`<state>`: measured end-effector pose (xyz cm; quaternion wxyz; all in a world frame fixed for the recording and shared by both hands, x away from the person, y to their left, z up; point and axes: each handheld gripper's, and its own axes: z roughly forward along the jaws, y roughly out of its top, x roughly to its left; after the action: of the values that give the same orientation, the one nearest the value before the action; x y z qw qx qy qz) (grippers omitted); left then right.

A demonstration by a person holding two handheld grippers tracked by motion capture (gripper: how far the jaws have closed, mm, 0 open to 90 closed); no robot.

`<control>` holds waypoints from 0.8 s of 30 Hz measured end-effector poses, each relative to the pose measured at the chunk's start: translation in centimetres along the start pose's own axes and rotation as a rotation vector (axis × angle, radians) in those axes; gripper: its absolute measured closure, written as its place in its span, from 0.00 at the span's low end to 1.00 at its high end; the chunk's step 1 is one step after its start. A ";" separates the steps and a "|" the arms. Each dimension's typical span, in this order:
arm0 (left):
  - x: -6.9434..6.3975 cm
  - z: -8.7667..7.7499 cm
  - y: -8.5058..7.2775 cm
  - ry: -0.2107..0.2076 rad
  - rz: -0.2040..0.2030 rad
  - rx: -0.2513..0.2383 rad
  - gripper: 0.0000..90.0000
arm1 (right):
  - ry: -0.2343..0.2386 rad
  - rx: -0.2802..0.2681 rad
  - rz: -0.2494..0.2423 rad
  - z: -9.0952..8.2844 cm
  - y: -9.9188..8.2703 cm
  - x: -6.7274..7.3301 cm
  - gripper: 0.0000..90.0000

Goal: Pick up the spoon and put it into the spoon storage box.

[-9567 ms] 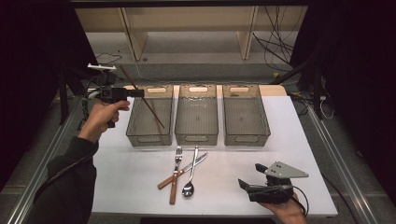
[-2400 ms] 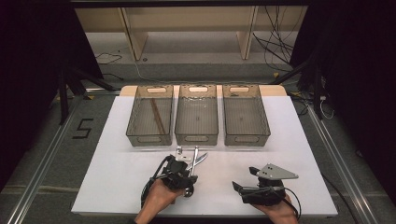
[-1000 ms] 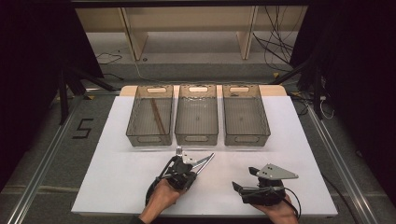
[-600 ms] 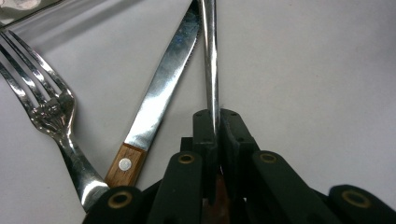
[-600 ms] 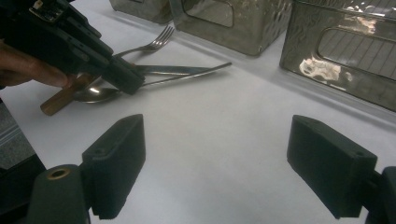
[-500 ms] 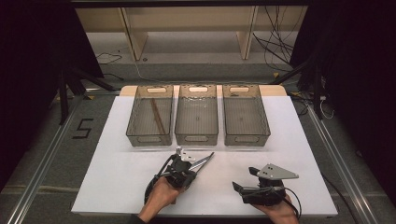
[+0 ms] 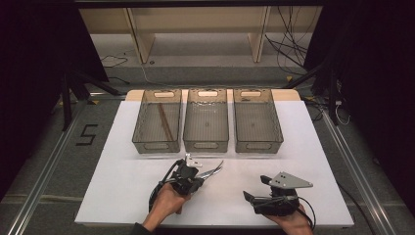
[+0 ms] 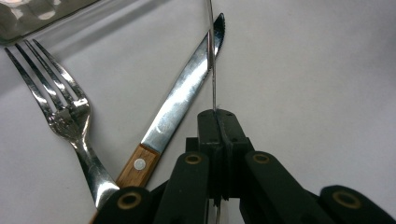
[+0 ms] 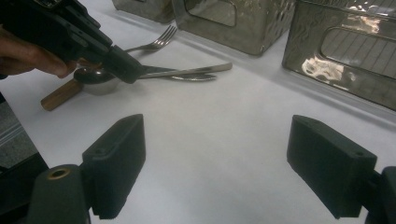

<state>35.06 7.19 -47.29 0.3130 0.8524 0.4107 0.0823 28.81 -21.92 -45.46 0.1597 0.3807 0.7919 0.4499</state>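
The left gripper [image 7: 195,177] has just closed its jaws on the thin handle of a spoon [image 9: 187,71], which lies on the white table [image 7: 122,171] in front of the three bins [image 7: 206,120], crossing a knife [image 8: 180,100] beside a fork [image 8: 65,109]. The right gripper [image 9: 229,163] rests on the table well apart, jaws wide, holding nothing.

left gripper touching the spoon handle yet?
Touching. In the left gripper view the left gripper has its jaws shut on the thin spoon handle, no gap either side. The knife and fork lie beside it.
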 end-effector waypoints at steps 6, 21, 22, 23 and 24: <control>-0.1 -0.7 0.2 -0.019 0.008 -0.009 1.00 | -0.002 -0.002 0.002 0.0 0.0 0.0 0.23; 1.6 -5.1 1.5 -0.047 -0.026 -0.115 1.00 | -0.003 -0.009 0.011 -0.2 0.1 -0.1 0.23; 1.9 -5.4 1.7 -0.047 -0.026 -0.122 1.00 | -0.002 -0.006 0.009 -0.2 0.1 -0.1 0.23; 2.1 -5.7 1.9 -0.047 -0.032 -0.130 1.00 | -0.002 -0.007 0.009 -0.2 0.1 -0.1 0.23; 2.4 -5.9 2.2 -0.044 -0.032 -0.138 1.00 | -0.002 -0.007 0.009 -0.2 0.1 -0.1 0.23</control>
<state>35.65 10.71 -41.56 0.3811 0.8237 0.4108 0.0867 28.83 -22.11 -45.29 0.1597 0.3843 0.7884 0.4531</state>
